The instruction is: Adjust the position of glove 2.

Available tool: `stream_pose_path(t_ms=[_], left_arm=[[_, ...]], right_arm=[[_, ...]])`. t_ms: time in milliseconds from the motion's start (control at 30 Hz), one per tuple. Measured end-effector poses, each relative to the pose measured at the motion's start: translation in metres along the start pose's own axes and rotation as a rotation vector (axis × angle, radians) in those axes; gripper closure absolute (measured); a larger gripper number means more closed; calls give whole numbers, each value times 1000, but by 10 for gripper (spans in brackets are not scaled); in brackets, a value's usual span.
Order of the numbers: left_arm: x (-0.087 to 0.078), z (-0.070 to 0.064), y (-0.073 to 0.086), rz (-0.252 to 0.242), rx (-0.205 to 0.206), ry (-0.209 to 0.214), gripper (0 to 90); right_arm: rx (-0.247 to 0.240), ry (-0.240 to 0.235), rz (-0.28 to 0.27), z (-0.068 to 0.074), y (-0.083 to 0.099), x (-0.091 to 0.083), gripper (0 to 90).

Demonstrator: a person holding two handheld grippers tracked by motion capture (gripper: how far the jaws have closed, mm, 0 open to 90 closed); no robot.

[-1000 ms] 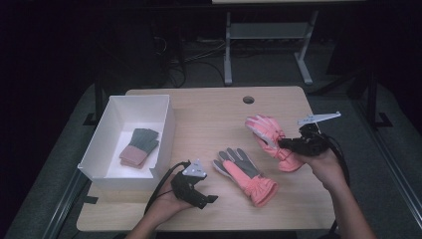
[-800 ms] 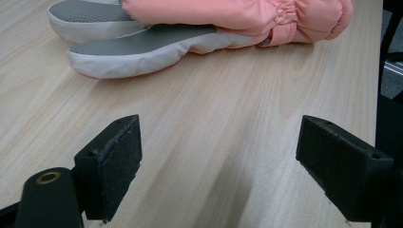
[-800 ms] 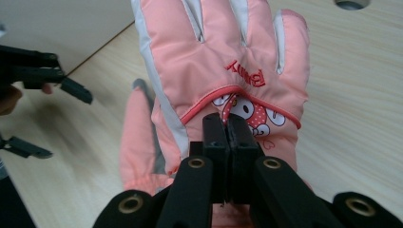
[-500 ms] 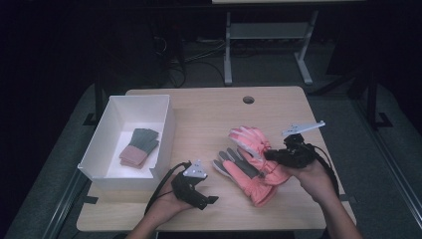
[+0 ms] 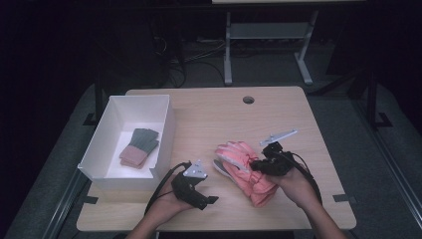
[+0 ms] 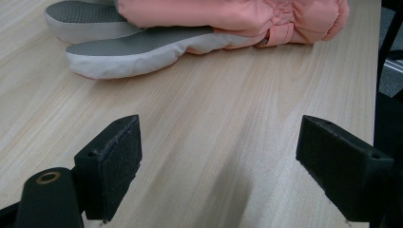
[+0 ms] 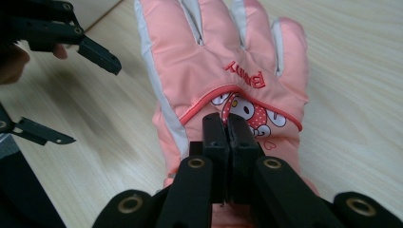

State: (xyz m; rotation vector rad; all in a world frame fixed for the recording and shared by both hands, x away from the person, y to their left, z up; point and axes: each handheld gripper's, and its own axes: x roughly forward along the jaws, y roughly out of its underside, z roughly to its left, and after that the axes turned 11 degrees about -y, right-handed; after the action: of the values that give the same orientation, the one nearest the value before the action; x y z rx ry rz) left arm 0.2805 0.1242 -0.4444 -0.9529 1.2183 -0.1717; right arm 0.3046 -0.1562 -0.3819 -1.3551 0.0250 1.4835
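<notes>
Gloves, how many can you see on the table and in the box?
3. One pink glove lies atop another pink glove on the table, pinched by the right gripper. A green-and-pink glove lies in the white box; another may be hidden beneath it.

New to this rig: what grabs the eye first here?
The pink glove with a cartoon print, near the table's front right, lying on top of its mate, whose grey palm shows. The right hand-held gripper is pinched shut on the top glove's back. At the left, a white box holds a green-and-pink glove pair, and the left hand-held gripper rests open beside it.
</notes>
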Motion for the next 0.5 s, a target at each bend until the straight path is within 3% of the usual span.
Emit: stream_pose_path(t_ms=[167,200,233,267,333,433,467,500], left_arm=[[1,-1,0,9,10,3,150],[2,-1,0,10,9,3,152],[2,-1,0,10,9,3,153],[2,-2,0,6,7,1,164],[1,-2,0,2,6,-4,192],[0,-1,-1,-16,-6,-9,289],[-2,-1,-2,-14,-4,-11,398],[-2,-1,-2,-14,-4,-11,464]], right_arm=[[-17,2,18,0,1,9,853],[-14,-3,14,0,2,11,779],[-14,-3,14,0,2,11,779],[-31,-10,-5,-1,2,8,682],[-40,-14,-17,-2,2,6,635],[-78,-21,-57,-3,2,-5,567],[-103,-19,-104,-6,4,-14,608],[-103,-19,-104,-6,4,-14,608]])
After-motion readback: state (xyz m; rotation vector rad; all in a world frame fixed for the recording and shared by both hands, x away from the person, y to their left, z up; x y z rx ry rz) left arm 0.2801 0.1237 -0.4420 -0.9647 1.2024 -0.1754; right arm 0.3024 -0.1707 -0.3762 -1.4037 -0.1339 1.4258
